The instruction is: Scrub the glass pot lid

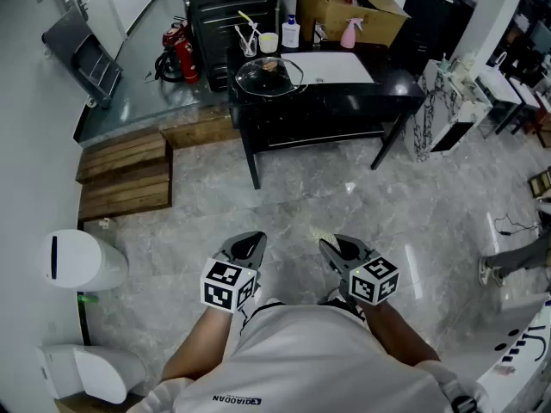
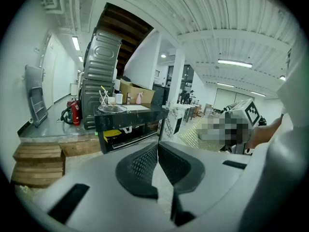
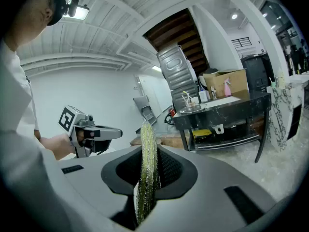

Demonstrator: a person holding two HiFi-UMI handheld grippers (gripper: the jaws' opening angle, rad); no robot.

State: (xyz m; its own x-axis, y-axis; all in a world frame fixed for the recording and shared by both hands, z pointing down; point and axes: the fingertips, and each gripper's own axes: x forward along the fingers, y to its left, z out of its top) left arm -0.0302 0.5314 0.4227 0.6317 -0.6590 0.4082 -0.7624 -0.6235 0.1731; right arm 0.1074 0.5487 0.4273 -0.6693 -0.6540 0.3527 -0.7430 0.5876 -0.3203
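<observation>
Standing well back from the work, I list what is at hand. Item one: left gripper (image 1: 250, 245), pointing forward and a little downward, jaws fully together, nothing between them; the left gripper view shows the two ribbed pads meeting at the tips (image 2: 158, 150). Item two: right gripper (image 1: 333, 249), level with the left and just beside it, jaws clamped on a scouring pad (image 3: 147, 175), green-yellow and coarse, held edge-on so that its long axis runs upright out of the jaws and its flat faces look left and right. Item three: glass pot lid (image 1: 269, 75), round and lying flat, rim down, on the left end of the black table (image 1: 398, 89), with a cup of brushes (image 1: 249, 45) and a white bottle (image 1: 290, 33) just behind it. Item four: an open stretch of grey floor between me and that table. The relation that matters: the lid lies straight ahead and well apart from both grippers, closer to the left gripper's line than to the right's, so I judge the left hand the nearer one for steadying it while the right brings the pad across. Being round, the lid offers no long axis to line up with; the pad must be turned so a flat face meets the glass. No scrubbing is under way yet.
</observation>
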